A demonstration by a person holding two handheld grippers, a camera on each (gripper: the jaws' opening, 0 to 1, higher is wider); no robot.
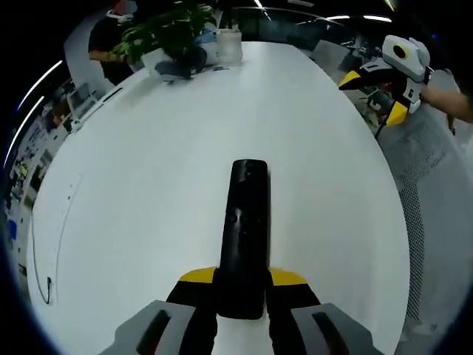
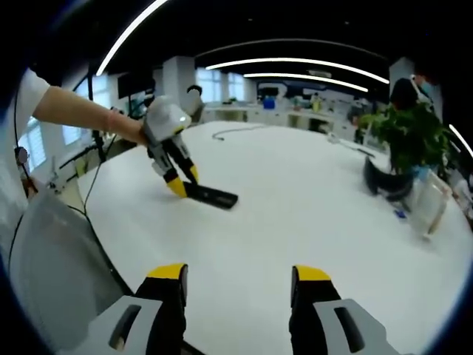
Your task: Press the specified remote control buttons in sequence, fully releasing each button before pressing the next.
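Note:
A long black remote control (image 1: pixel 244 229) lies on the white table (image 1: pixel 148 185), pointing away from me. My left gripper (image 1: pixel 242 292) is shut on its near end, yellow tips on either side. In the right gripper view the same remote (image 2: pixel 213 195) lies flat with the left gripper (image 2: pixel 181 181) clamped on one end, held by a person's hand. My right gripper (image 2: pixel 240 285) hangs open above the table's near edge with nothing between its jaws; it also appears at the far right of the left gripper view (image 1: pixel 384 89), off the table's side.
A potted green plant (image 1: pixel 171 33) and a clear container (image 1: pixel 229 46) stand at the table's far end. A thin cable (image 1: pixel 55 244) lies along the left side. A grey mesh chair back (image 2: pixel 59 266) sits by the table edge. A person stands behind the plant.

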